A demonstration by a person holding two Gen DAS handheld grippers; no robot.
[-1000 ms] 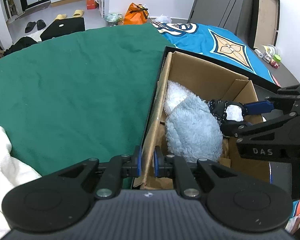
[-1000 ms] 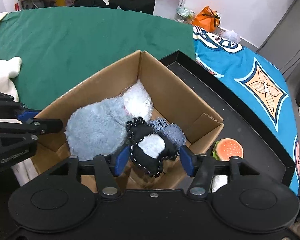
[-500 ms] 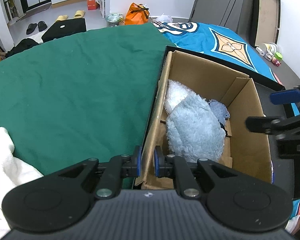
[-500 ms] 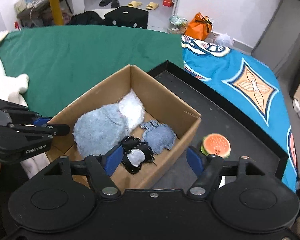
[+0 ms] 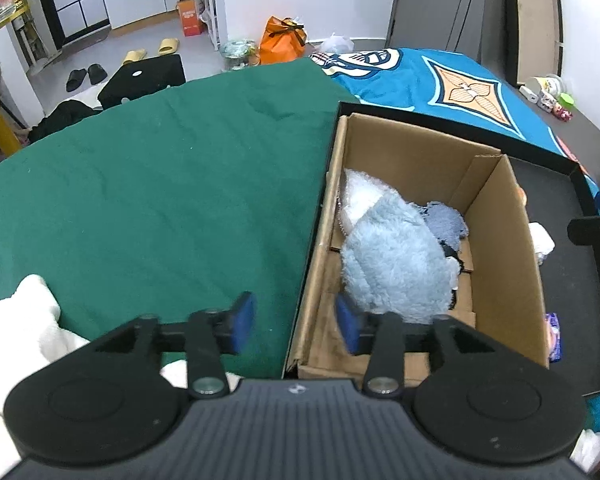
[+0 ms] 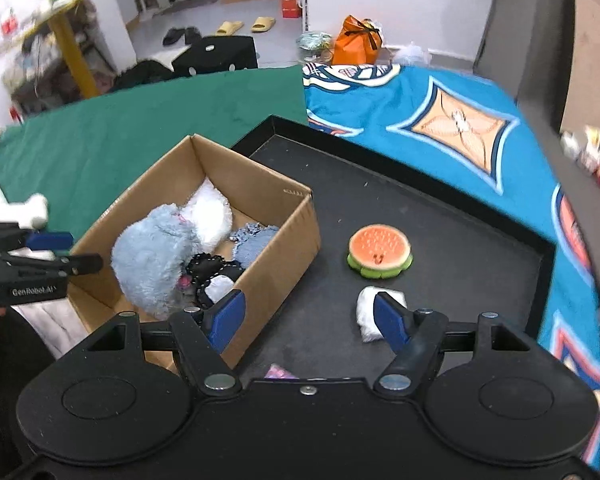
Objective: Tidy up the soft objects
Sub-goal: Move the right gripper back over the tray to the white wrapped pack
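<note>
A cardboard box (image 6: pixel 276 254) (image 5: pixel 504 216) stands in a black tray (image 6: pixel 460 264). In it lie a fluffy light-blue plush (image 6: pixel 152 258) (image 5: pixel 396 260), a white plush (image 6: pixel 208 216), a blue knitted piece (image 6: pixel 252 240) and a black-and-white soft piece (image 6: pixel 212 276). A watermelon-slice toy (image 6: pixel 380 250) and a white wad (image 6: pixel 370 312) lie on the tray. My left gripper (image 5: pixel 296 322) is open, astride the box's near-left wall. My right gripper (image 6: pixel 308 316) is open and empty above the tray, by the box's right corner.
A green cloth (image 5: pixel 160 184) covers the table's left, a blue patterned cloth (image 6: pixel 440 120) the right. A white towel (image 5: pixel 16 320) lies at the near left. A small pink packet (image 5: pixel 554 336) lies on the tray's near edge.
My right gripper let go of the black-and-white piece into the box, opened, rose and drew back to the right. My left gripper, shut on the box wall, has opened.
</note>
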